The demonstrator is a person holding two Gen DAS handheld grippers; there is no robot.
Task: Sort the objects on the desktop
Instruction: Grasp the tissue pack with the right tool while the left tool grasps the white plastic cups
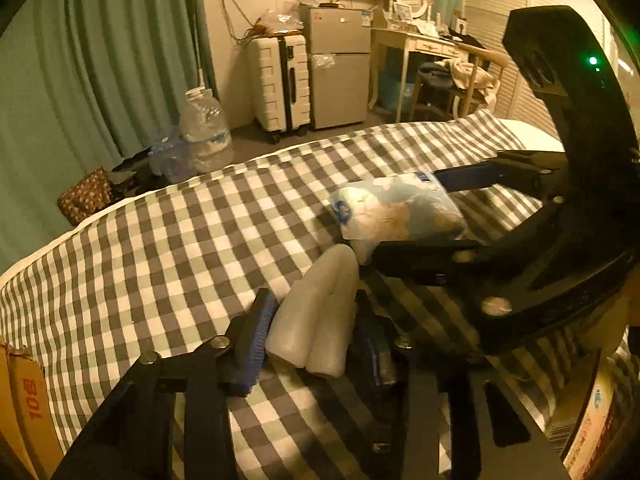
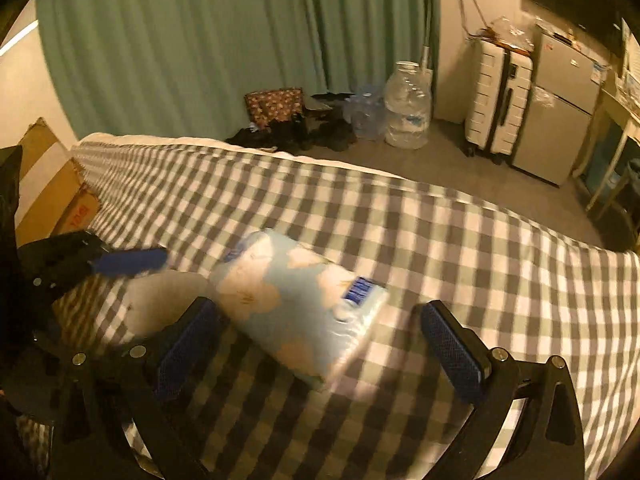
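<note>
The left tongs [image 1: 316, 332] are squeezing a white pack [image 1: 316, 312], with one blue pad pressed on each side of it. The white pack sticks out past the tips and rests on the checked cloth [image 1: 180, 248]. Just past the white pack, ahead of the left tongs and a bit to their right, lies a blue pack [image 1: 400, 212] with pale flowers on it. The two packs look like they touch at one corner. The right tongs [image 2: 320, 344] are wide open around the blue pack [image 2: 296, 308]. One pad sits on each side of it, and you cannot tell if the left pad touches it; the right pad does not. The picture from the right tongs is a bit blurry. Far off, past both tongs, there is a green curtain [image 2: 200, 40], a big water bottle [image 2: 408, 108], a white suitcase [image 2: 500, 100] and a small fridge [image 2: 560, 112]. A brown box [image 1: 24, 408] sits to the left of the left tongs, at the edge of the cloth.
</note>
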